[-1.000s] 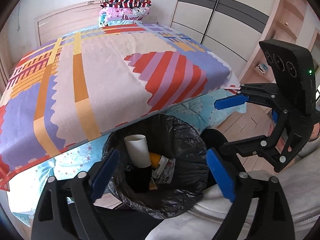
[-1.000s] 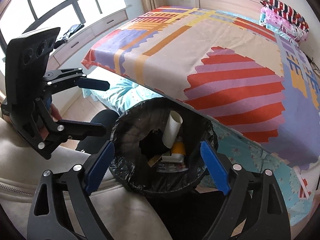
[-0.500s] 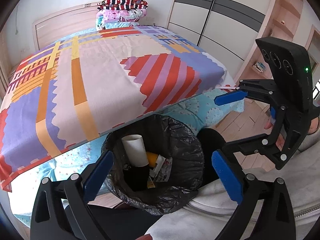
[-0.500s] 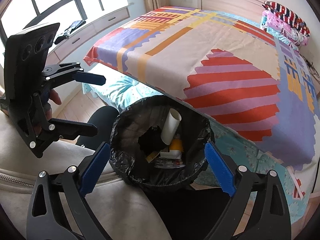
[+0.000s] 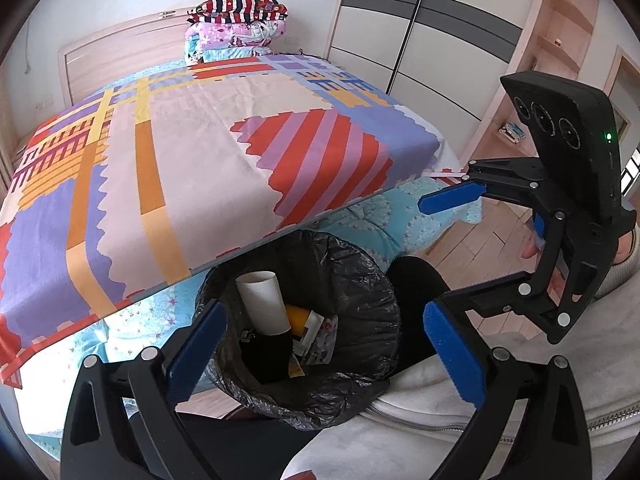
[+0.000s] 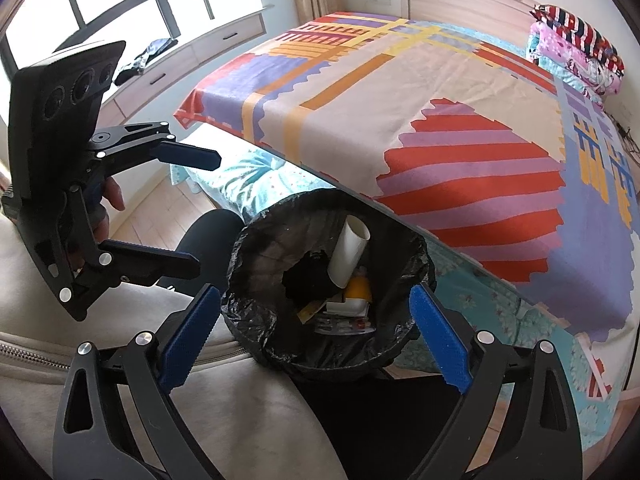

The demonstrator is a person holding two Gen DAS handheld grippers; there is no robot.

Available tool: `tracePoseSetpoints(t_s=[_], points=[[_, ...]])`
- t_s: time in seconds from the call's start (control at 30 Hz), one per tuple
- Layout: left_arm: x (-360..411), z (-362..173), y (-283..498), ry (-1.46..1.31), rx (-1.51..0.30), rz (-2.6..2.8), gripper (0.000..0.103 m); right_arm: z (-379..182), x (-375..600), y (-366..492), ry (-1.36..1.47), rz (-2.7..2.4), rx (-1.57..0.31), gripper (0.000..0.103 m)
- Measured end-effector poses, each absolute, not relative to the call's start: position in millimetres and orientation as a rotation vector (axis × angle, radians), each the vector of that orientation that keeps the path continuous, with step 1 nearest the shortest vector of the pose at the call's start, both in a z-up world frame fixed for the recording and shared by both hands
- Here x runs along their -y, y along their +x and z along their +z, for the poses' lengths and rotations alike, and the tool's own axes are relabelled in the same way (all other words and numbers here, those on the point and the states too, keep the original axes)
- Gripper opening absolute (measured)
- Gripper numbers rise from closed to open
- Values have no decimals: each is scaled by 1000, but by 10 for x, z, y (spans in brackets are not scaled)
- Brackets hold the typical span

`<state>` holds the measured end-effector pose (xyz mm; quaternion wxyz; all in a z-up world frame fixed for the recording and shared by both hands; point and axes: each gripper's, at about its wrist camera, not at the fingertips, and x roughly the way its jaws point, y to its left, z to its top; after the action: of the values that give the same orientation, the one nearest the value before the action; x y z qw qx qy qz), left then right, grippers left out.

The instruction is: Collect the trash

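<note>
Looking down both cameras, I have the left tongs (image 5: 324, 344) and the right tongs (image 6: 316, 332) spread wide with nothing between their blue pads, each hanging over the mouth of the trash bin (image 5: 360, 264). The bin, lined with a black bag (image 6: 404, 344), stands at the foot of the bed (image 5: 200, 152), tucked just under the overhanging edge of the patterned bedspread (image 6: 420, 92). Inside it I see a white cardboard tube (image 5: 262, 296) leaning upright, a yellow item (image 6: 358, 288) just beside it, some printed wrappers (image 5: 320, 340) and a dark lump I cannot identify. From the left camera the right tongs appear at the right edge, jaws apart; from the right camera the left tongs show at the left edge, also apart, with fingers of a hand (image 6: 114, 192) on the handle behind them. A light grey garment with a zip (image 6: 120, 340) fills the lower part of both views. Folded bedding (image 5: 236, 28) is stacked at the head of the bed, by the headboard.
</note>
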<state>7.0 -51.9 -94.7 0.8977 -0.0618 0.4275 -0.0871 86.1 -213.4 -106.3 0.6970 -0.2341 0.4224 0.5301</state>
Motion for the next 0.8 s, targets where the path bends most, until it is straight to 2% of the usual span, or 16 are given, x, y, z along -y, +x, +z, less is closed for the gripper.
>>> tracePoseSetpoints(t_s=[0.13,0.8], points=[[517,-937,65,-126,-883,-179,95,-1055,2134,842,-525,1187,-939,98],[518,-918,74,-121,-878,-176,95,-1054,2130,838,-526,1187,-941,99]])
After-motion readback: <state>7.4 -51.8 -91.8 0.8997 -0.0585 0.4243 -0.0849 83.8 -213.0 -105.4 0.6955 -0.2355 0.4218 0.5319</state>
